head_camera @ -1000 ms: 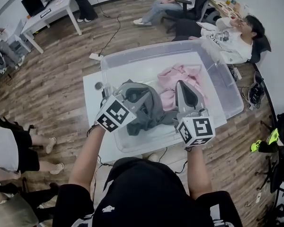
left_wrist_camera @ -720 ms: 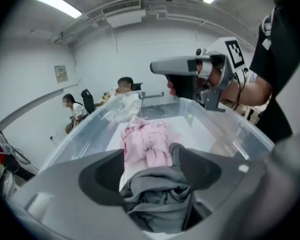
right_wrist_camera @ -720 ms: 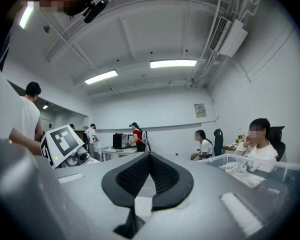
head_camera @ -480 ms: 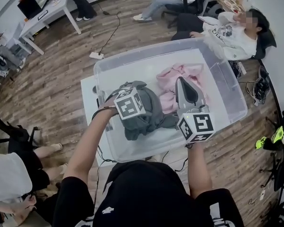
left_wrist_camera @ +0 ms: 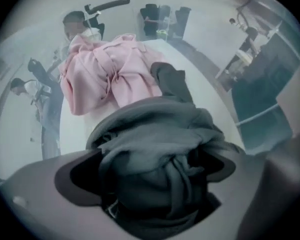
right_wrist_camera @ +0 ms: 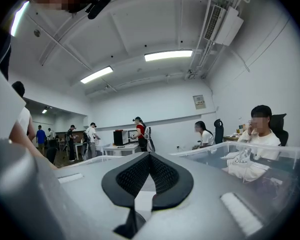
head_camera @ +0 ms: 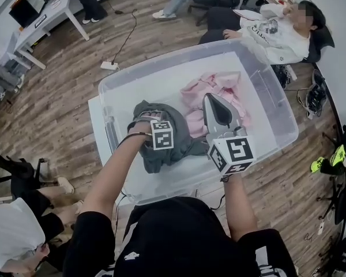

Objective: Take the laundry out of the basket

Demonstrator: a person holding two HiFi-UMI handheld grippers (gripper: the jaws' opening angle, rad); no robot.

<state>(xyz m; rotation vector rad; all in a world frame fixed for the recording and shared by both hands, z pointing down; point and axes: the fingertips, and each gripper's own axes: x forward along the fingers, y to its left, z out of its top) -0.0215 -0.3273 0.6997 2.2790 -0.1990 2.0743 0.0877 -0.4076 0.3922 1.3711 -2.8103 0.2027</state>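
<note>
The left gripper [left_wrist_camera: 149, 181] pointed down into the clear plastic basket [head_camera: 269, 85]. Its jaws stood wide and had just been opening, and the crumpled grey garment [left_wrist_camera: 155, 134] bulged up between them; the pads flanked the heap without visibly pinching it. In the head view the grey garment lay at the centre-left of the basket, under the left gripper's marker cube [head_camera: 162, 135]. The right gripper [right_wrist_camera: 149, 174] was held level over the basket's lower-right part, its jaws pressed together on nothing. The pink garment [head_camera: 216, 88] lay just beyond its tips, toward the upper right. There were two pieces of laundry, one grey and one pink, touching each other; two grippers; and one basket, on a white table [head_camera: 96, 117]
</note>
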